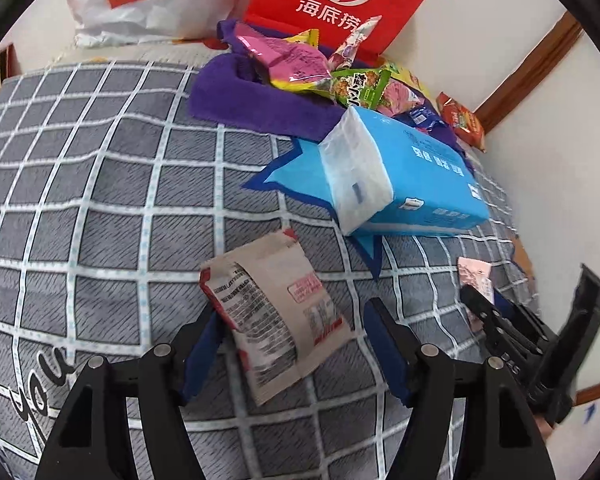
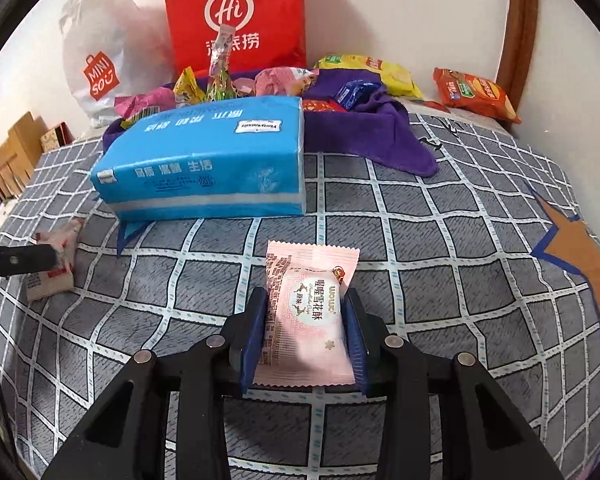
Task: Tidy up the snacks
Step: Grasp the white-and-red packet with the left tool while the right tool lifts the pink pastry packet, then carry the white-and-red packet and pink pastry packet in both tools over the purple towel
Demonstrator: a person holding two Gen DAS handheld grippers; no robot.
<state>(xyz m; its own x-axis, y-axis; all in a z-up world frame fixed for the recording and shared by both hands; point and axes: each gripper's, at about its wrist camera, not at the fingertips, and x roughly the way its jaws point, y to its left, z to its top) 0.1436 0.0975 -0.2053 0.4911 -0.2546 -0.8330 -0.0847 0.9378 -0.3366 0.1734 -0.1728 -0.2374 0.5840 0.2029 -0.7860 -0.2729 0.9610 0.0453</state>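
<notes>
My left gripper is open, its jaws wide on either side of a beige and red snack packet that lies on the grey checked bedspread. My right gripper is shut on a pink snack packet, its blue pads pressing both sides. The right gripper also shows in the left wrist view with the pink packet. The beige packet shows at the left of the right wrist view. Several more snacks lie piled on a purple towel at the back.
A blue tissue pack lies between the grippers and the snack pile. A red paper bag and a white plastic bag stand against the wall. An orange snack bag lies at the far right. A wooden frame borders the bed.
</notes>
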